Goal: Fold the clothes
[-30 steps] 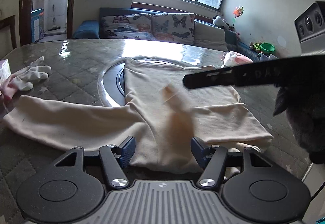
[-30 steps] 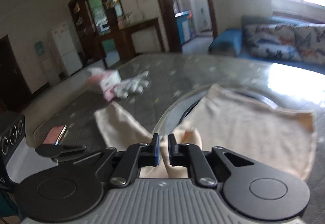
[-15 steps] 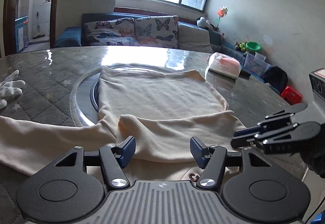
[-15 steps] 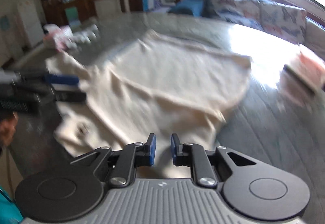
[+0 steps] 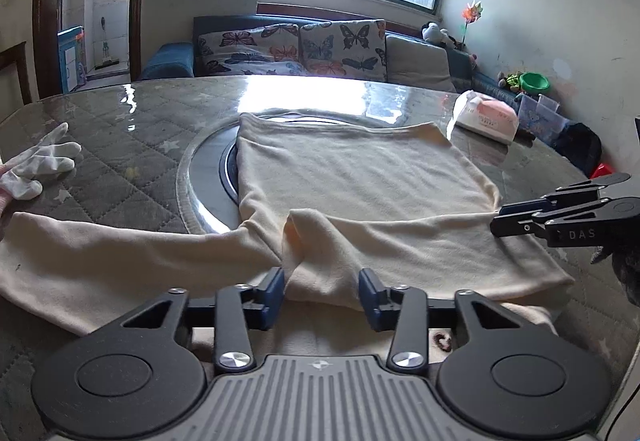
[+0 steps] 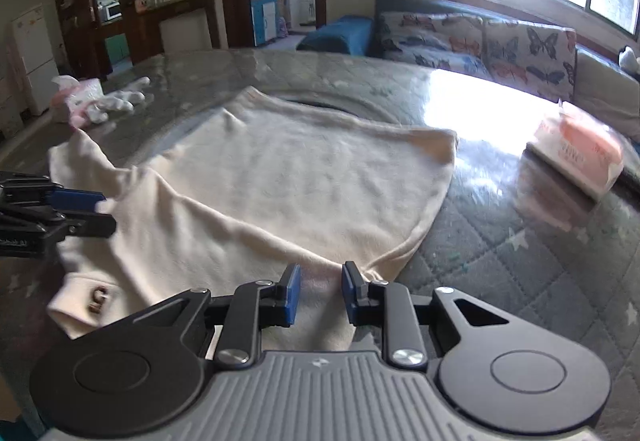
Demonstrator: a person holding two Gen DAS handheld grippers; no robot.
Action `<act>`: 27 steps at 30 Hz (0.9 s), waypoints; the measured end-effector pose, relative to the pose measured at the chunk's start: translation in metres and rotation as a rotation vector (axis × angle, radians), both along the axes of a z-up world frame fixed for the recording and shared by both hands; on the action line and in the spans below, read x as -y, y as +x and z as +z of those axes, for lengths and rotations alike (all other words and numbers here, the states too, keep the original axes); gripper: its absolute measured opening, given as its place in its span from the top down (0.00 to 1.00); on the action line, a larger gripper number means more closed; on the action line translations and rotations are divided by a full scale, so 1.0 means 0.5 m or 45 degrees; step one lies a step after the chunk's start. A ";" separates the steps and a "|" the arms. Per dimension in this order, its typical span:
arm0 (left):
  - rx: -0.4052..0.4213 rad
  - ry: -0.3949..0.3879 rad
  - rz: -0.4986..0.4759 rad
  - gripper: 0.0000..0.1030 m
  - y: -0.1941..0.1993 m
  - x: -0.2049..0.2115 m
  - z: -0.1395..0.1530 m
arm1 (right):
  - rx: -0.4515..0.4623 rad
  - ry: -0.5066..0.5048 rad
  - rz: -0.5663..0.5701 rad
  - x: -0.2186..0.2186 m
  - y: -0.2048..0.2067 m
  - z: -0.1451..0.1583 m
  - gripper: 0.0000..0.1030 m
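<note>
A cream long-sleeved top lies flat on the round table, one sleeve folded across its chest and the other sleeve stretched out left. It also shows in the right wrist view. My left gripper is open just above the near edge of the folded sleeve. My right gripper is open over the near right corner of the top, holding nothing. The right gripper shows at the right of the left wrist view. The left gripper shows at the left of the right wrist view.
White gloves lie at the table's left. A pink-and-white tissue pack lies at the far right, also in the right wrist view. A glass turntable sits under the top. A sofa stands behind the table.
My right gripper let go of the sleeve, now laid across the chest, drew back to the right edge and opened. The left gripper stayed open and came nearer to the folded sleeve.
</note>
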State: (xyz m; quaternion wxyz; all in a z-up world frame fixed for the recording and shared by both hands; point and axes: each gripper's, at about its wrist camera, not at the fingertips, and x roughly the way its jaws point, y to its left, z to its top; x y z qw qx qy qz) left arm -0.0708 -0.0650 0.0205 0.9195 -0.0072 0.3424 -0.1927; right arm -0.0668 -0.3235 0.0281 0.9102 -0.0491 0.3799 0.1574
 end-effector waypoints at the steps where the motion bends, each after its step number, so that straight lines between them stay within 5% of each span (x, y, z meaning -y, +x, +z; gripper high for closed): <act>1: -0.005 -0.013 0.015 0.79 0.000 -0.005 0.001 | -0.002 0.000 0.000 0.000 0.000 -0.004 0.78; 6: 0.015 -0.036 0.044 0.89 -0.017 -0.014 0.018 | -0.001 -0.049 0.021 -0.011 -0.003 -0.007 0.78; 13: -0.043 -0.066 0.154 0.77 -0.025 -0.069 0.019 | 0.054 -0.115 0.103 -0.057 -0.018 0.017 0.72; 17: 0.005 -0.044 0.339 0.57 -0.030 -0.128 0.039 | 0.059 -0.078 0.230 -0.110 -0.026 0.029 0.72; 27: -0.006 0.076 0.843 0.54 0.019 -0.275 0.036 | 0.052 -0.031 0.468 -0.245 -0.027 0.019 0.72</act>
